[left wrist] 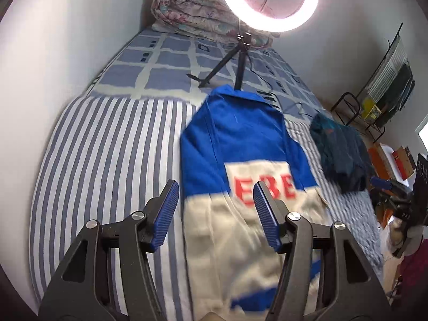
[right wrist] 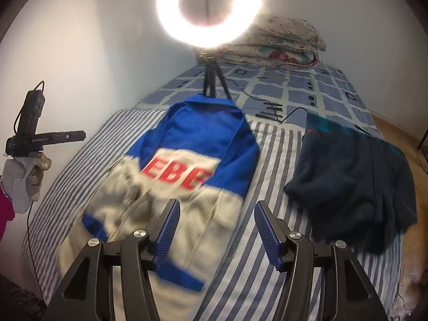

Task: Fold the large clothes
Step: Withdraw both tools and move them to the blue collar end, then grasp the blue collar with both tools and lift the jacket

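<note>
A blue and cream jacket (left wrist: 240,144) with red letters lies lengthwise on the striped sheet (left wrist: 107,160), its sleeves folded in. My left gripper (left wrist: 215,190) hangs open above its lower left part, nothing between the blue pads. In the right wrist view the same jacket (right wrist: 198,144) lies ahead and to the left. My right gripper (right wrist: 216,211) is open over the jacket's right edge and holds nothing. The left gripper's body (right wrist: 40,136) shows at the left edge in a gloved hand (right wrist: 26,176). A dark teal garment (right wrist: 355,184) lies in a heap to the right.
A lit ring light (right wrist: 208,8) on a small tripod (right wrist: 214,83) stands on the bed just beyond the jacket's collar, its cable trailing right. A folded floral quilt (right wrist: 281,45) lies at the head. A white wall runs along the left. Racks and boxes (left wrist: 388,107) stand right of the bed.
</note>
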